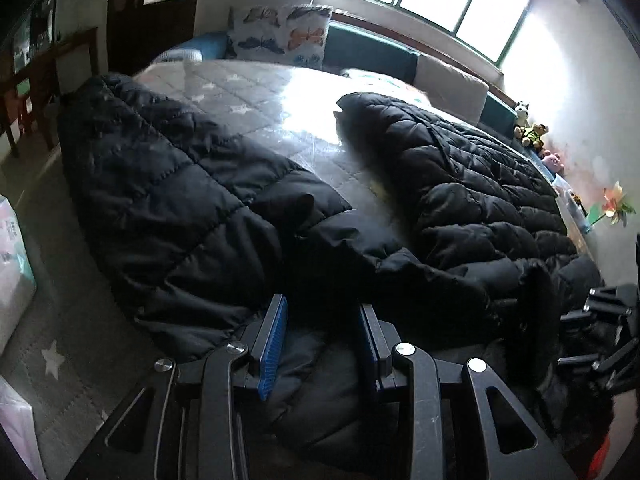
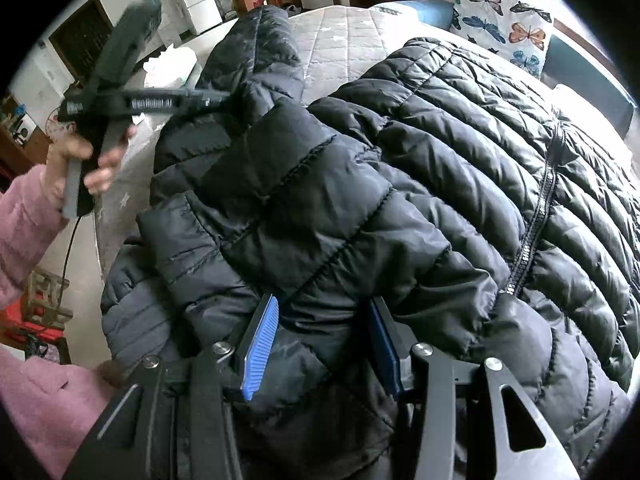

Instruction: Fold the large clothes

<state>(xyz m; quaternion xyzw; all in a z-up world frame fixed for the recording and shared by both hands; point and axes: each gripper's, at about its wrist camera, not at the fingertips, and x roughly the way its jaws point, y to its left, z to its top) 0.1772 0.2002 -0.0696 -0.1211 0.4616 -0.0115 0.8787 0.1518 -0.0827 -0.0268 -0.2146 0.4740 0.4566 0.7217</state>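
Observation:
A large black puffer jacket (image 1: 480,184) lies on the bed, zipper side up (image 2: 460,140). One sleeve (image 1: 160,184) stretches to the left and hangs over the mattress edge. My left gripper (image 1: 323,308) has a fold of that sleeve's fabric pinched between its blue pads. In the right wrist view it (image 2: 218,98) shows at the upper left, held in a hand and biting the sleeve (image 2: 256,48). My right gripper (image 2: 324,304) is shut on a thick fold at the jacket's near edge, left of the zipper. It (image 1: 608,312) also shows at the right edge of the left wrist view.
The quilted mattress (image 1: 248,92) has a butterfly pillow (image 1: 280,36) and cushions at its far side under the window. Plush toys (image 1: 530,128) sit by the right wall. A person's pink sleeve (image 2: 24,232) is at the left. A star-print mat (image 1: 52,360) covers the floor.

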